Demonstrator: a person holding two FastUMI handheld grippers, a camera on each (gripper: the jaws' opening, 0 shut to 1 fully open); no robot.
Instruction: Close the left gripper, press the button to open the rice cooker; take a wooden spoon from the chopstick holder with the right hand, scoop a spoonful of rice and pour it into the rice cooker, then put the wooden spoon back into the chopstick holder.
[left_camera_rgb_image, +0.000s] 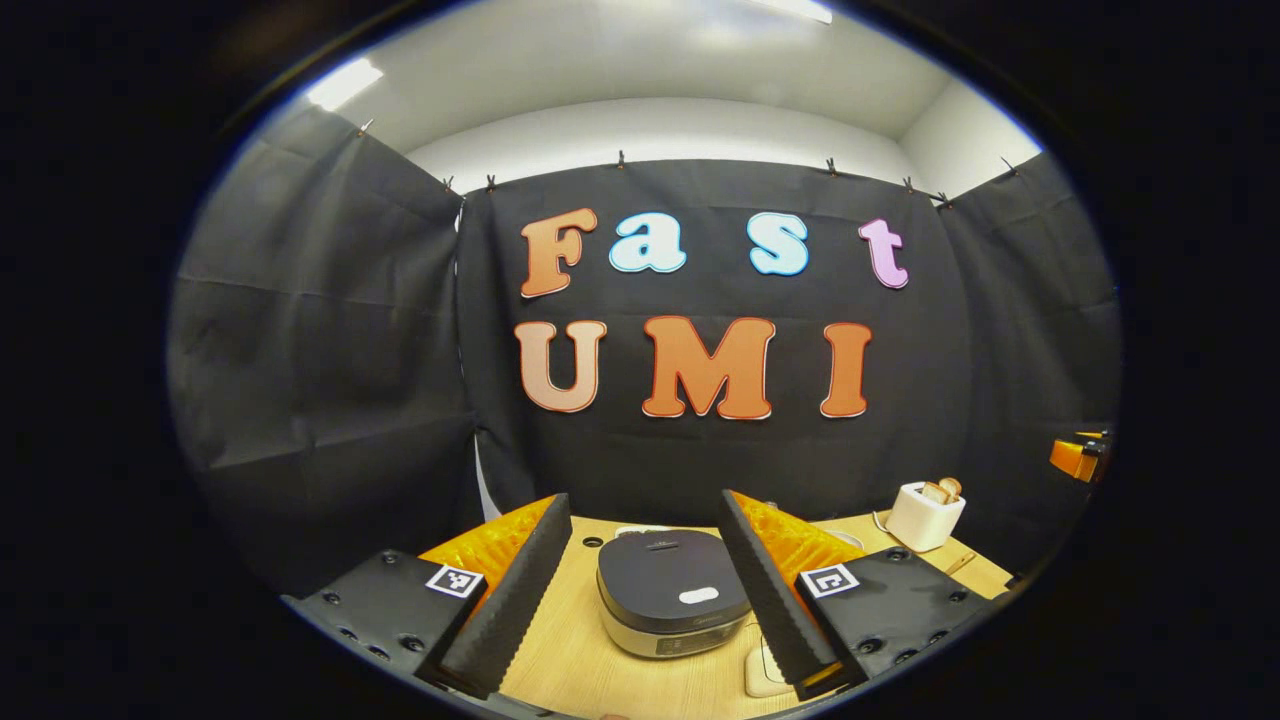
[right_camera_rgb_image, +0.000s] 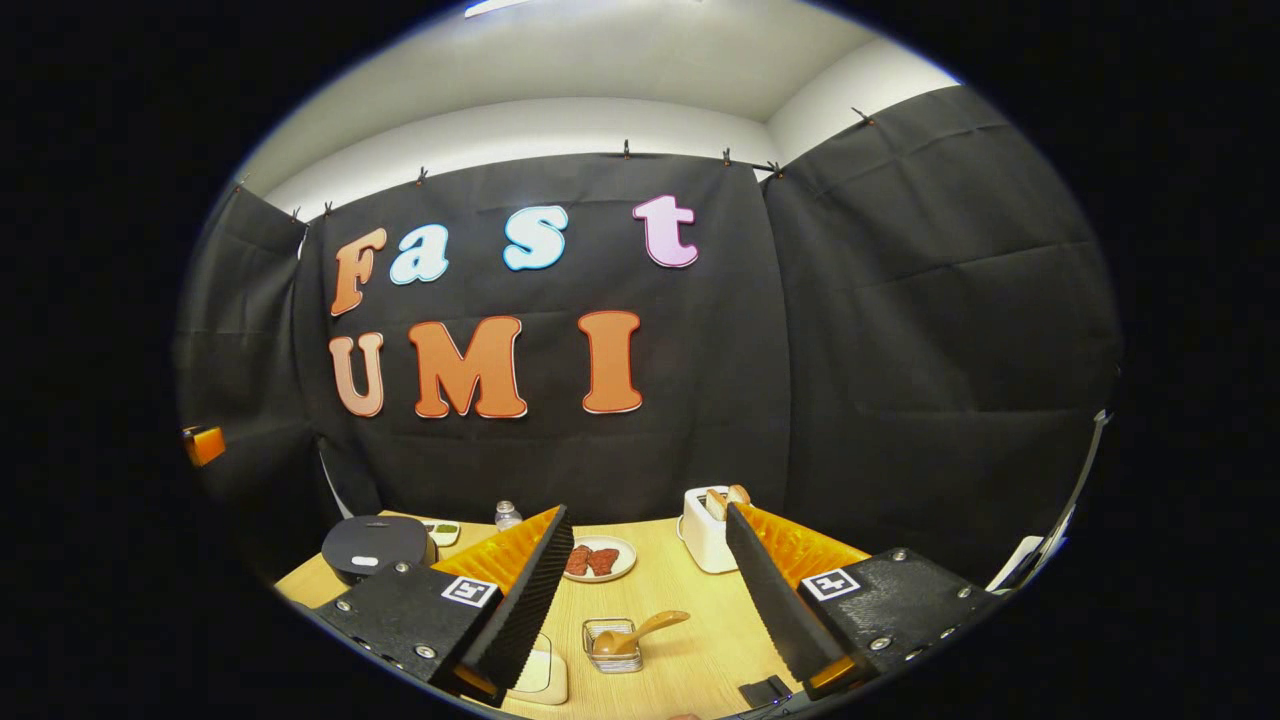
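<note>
Left gripper view: we had the left tool (left_camera_rgb_image: 640, 590) spread wide over the closed rice cooker (left_camera_rgb_image: 672, 605) on the tabletop (left_camera_rgb_image: 600, 670). Risk, in our judgement: pressing with fingers this far apart would straddle the lid button and miss it. Right gripper view: right tool (right_camera_rgb_image: 650, 590) spread too, empty; it added the wooden spoon (right_camera_rgb_image: 635, 632) resting in the chopstick holder (right_camera_rgb_image: 612, 645), plus a toaster (right_camera_rgb_image: 706, 535).

Bare table (right_camera_rgb_image: 690, 655) around chopstick holder (right_camera_rgb_image: 613, 645)
</note>
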